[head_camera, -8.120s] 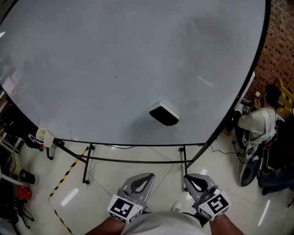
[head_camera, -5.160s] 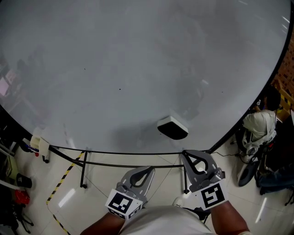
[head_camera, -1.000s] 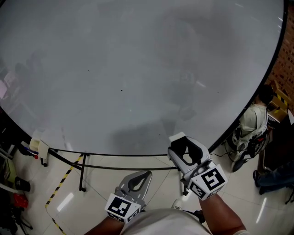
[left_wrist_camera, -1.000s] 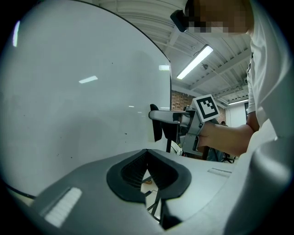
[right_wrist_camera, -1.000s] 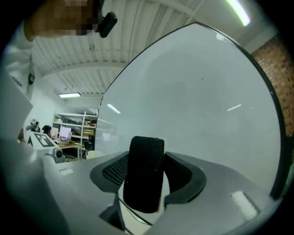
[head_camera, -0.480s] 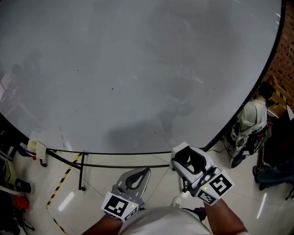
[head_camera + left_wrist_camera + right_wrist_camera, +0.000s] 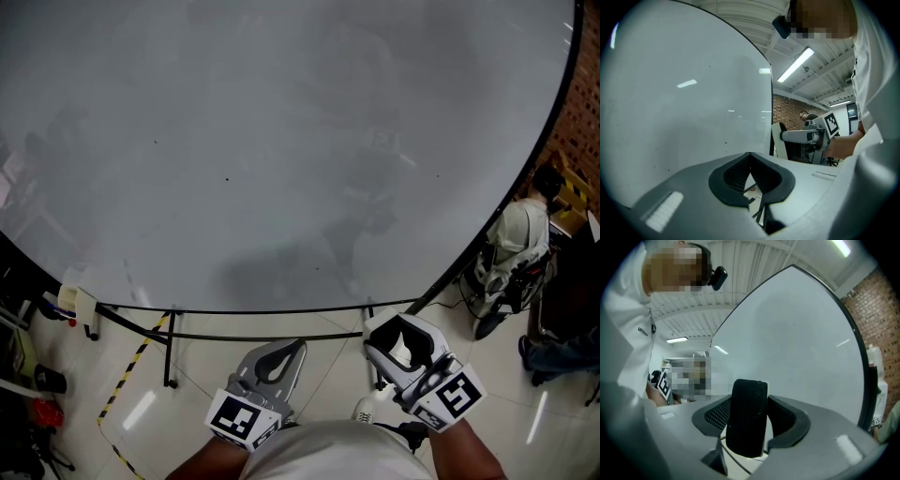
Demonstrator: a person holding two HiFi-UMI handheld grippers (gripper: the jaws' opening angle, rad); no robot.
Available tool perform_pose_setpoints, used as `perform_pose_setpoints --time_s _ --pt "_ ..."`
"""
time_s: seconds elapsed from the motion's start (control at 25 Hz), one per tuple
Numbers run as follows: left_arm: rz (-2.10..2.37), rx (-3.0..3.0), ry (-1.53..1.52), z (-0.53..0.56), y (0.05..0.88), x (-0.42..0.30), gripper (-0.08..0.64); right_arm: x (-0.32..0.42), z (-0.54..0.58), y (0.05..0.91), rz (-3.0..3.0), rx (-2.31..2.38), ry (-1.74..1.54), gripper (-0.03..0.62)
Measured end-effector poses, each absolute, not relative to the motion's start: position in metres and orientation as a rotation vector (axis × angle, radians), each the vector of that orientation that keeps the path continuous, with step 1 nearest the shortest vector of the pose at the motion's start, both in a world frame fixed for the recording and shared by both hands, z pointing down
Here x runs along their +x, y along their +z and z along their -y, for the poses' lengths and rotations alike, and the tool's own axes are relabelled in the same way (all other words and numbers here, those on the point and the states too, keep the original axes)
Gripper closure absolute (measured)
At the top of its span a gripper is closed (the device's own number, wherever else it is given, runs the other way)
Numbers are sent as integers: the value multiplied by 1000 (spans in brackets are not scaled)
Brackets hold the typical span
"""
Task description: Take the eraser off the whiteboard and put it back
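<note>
The eraser [image 7: 397, 352], black felt on a white back, is off the whiteboard [image 7: 281, 141] and sits between the jaws of my right gripper [image 7: 401, 330], which is shut on it. That gripper hangs just below the board's bottom edge, right of centre. In the right gripper view the eraser [image 7: 747, 416] stands upright between the fingers of the right gripper [image 7: 749, 401], felt side towards the camera, with the whiteboard [image 7: 801, 338] behind. My left gripper [image 7: 296, 347] is lower left of it, shut and holding nothing. The left gripper [image 7: 751, 155] shows its tips touching, with the whiteboard [image 7: 684, 93] ahead.
The board's black stand bars [image 7: 272, 333] run under its lower edge. Yellow-black floor tape [image 7: 141, 354] lies at lower left beside a white clip holding markers [image 7: 75, 300]. A white machine [image 7: 514, 242] and a brick wall [image 7: 586, 94] are at the right.
The eraser earlier stuck to the board's lower middle. My right gripper rose to it and shut on it, then in the last second drew it down and right, off the board. The left gripper stayed put.
</note>
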State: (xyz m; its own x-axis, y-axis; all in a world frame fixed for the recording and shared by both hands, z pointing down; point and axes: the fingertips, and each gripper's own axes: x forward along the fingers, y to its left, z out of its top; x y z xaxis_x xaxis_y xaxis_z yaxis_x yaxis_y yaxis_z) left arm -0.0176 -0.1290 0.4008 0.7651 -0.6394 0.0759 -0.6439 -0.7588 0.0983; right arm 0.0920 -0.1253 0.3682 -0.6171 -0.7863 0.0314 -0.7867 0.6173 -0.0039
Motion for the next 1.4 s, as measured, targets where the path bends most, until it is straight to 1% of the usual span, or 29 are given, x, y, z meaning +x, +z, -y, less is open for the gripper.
perform_pose_setpoints --time_s 0.28,0.96,1.4 --pt "1044 2839 57 130 399 -20 543 106 121 387 2745 1391 56 359" --pt "1050 2865 85 130 396 -19 544 103 119 391 2727 1382 49 359" --pt "1043 2850 50 129 395 -19 543 104 119 394 2716 1392 57 359"
